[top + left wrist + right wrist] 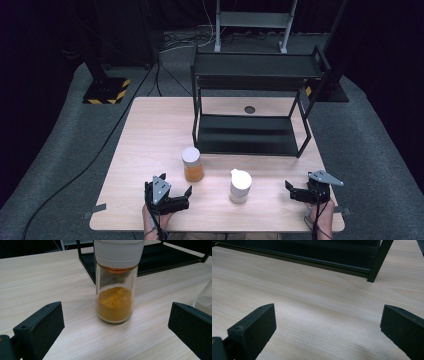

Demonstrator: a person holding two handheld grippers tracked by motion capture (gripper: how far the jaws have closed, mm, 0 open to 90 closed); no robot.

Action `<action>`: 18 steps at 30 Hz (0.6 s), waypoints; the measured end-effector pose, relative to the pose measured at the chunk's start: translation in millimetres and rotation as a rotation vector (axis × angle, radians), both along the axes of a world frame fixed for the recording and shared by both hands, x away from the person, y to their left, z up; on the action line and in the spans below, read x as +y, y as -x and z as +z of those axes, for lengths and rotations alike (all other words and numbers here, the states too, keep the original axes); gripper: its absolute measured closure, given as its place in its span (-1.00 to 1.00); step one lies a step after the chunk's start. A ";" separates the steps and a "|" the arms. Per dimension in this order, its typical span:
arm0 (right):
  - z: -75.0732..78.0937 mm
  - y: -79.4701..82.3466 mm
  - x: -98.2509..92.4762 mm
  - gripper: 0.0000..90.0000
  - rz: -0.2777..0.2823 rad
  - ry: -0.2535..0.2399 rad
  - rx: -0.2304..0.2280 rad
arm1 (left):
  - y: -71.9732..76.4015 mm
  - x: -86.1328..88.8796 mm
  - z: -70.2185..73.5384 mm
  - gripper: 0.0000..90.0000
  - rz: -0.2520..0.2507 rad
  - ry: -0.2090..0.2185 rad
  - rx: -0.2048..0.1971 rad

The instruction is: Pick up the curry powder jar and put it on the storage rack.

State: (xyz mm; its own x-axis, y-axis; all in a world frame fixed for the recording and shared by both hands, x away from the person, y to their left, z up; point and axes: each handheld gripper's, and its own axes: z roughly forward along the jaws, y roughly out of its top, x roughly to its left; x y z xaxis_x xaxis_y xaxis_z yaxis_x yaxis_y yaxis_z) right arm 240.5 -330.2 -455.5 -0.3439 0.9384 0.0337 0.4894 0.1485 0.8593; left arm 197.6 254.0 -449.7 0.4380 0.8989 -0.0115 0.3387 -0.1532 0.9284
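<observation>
A glass jar of orange powder (192, 164) with a white lid stands on the wooden table (150, 130), left of centre. In the left gripper view the same jar of orange powder (115, 302) stands upright a short way ahead of the jaws. My left gripper (172, 192) rests near the front edge, open, just below and left of that jar. A second jar with a white cap (240, 186) stands to its right; its glass edge (205, 301) shows in the left gripper view. My right gripper (295, 191) sits open at the front right, over bare wood (324, 315).
A black two-tier metal shelf rack (252, 135) stands at the back middle of the table; its lower tray and a leg (378, 262) show ahead of the right gripper. A round hole (249, 109) lies in the tabletop behind it. Black stands and cables surround the table.
</observation>
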 end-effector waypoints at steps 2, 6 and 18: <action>-0.1 0.6 -0.3 -1.00 -0.005 -0.005 0.000 | -1.6 -1.5 0.0 -1.00 -0.007 -0.003 -0.002; 0.1 -0.6 0.3 -1.00 -0.005 0.000 0.000 | -5.4 -4.5 0.5 -1.00 -0.014 -0.004 -0.015; 0.1 -0.8 -0.1 -1.00 -0.008 -0.005 0.002 | -25.5 -12.2 1.2 -1.00 -0.027 0.017 -0.041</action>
